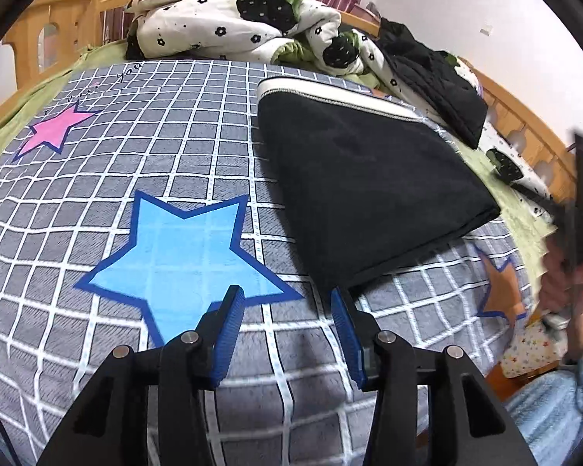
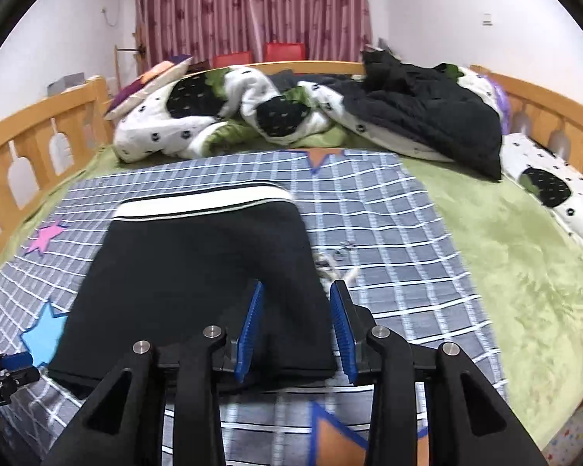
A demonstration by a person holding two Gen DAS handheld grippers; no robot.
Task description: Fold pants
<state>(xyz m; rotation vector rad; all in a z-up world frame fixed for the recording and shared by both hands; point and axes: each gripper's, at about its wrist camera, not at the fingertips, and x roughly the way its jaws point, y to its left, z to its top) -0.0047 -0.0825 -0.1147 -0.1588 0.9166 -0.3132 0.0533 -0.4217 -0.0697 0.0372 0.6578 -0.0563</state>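
The black fabric pants with a white waistband [image 1: 353, 178] [image 2: 198, 283] lie flat on the bed, folded into a compact rectangular stack. The white waistband edge sits at the far end, trimmed with a thin stitched stripe. Layers are aligned; the near folded edge is straight and the top face smooth.

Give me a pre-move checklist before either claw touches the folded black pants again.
1. Left claw open and empty: ok.
2. Right claw open and empty: ok.
3. Folded black pants with white waistband lying flat on the grey checked star blanket: ok.
4. Edges of the fold lined up: cannot tell; the underside is hidden.
5. Black jacket lying apart from the pants: ok.
6. Right claw directly over the pants' near corner: cannot tell.
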